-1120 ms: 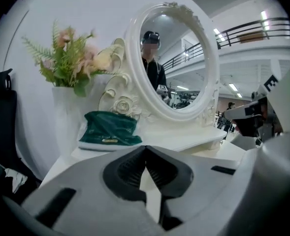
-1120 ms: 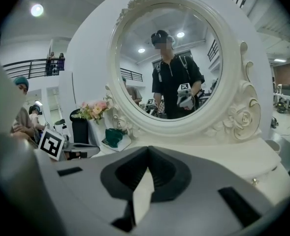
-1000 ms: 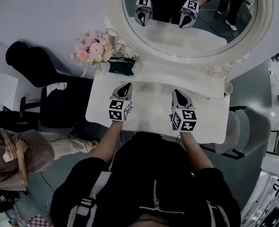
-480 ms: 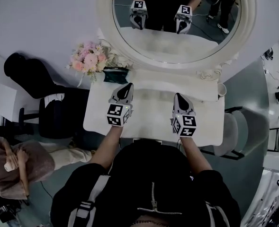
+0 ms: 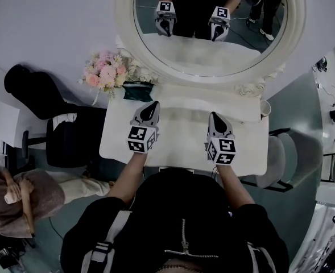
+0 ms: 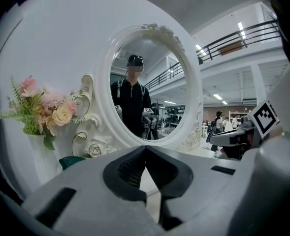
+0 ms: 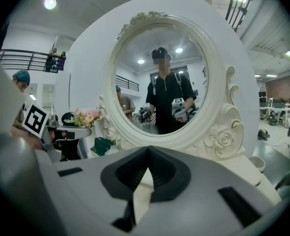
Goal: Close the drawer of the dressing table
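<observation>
- Since a second ago, the left gripper (image 5: 151,107) and the right gripper (image 5: 214,118) have lifted slightly. Over the last half second they have held still, hovering side by side above the table (image 5: 178,127).
- Both tools are clenched with nothing in them. In each gripper view the dark jaw tips meet, and only the cream tabletop shows through the slot below them.
- The drawer sits under the table's front edge, where our torso and the tabletop hide it, and no front sticks out that we can see. We judge that the push is either finished or not begun, and we cannot tell which.
- The table is smooth, glossy cream, rectangular with rounded corners.
- The mirror (image 5: 207,44) is oval, and its thick white frame is carved with roses and scrolls.
- The flowers (image 5: 104,70), a soft pink and cream bunch, stand at the back left corner. A dark green object (image 5: 137,91) lies just beside them.
- The jaws have matte grey shells with ribbed black pads.
</observation>
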Tool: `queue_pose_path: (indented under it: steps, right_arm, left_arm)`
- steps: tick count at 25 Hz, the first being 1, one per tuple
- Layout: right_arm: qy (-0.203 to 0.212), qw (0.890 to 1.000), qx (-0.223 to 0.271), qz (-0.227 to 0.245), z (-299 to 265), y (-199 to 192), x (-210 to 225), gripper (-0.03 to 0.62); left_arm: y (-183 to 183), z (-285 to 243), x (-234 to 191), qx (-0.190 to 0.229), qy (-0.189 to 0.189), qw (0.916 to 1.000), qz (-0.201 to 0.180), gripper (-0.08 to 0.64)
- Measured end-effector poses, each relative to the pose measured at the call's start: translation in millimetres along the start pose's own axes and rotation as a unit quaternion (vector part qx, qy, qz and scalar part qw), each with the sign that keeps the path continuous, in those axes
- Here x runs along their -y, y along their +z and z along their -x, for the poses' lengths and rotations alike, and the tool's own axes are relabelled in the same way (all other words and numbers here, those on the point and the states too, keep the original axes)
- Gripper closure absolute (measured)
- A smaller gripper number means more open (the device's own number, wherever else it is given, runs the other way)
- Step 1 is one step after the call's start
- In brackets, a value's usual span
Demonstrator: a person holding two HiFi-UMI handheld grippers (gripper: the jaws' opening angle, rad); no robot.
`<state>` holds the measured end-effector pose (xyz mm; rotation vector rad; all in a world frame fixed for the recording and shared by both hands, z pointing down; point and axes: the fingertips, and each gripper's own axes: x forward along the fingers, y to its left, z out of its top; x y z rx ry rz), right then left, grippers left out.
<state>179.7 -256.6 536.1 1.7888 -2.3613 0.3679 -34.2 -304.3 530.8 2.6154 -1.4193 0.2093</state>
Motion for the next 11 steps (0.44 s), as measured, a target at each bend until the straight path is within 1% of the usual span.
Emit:
queue_pose_path:
  steps: [11]
  right_arm:
    - [0.004,1.000,-0.001,0.002,-0.7,0.6,-2.9,0.592]
  left_arm:
    - [-0.8,1.3,0.2,-0.001,0.000,1.0000,0.000,0.555]
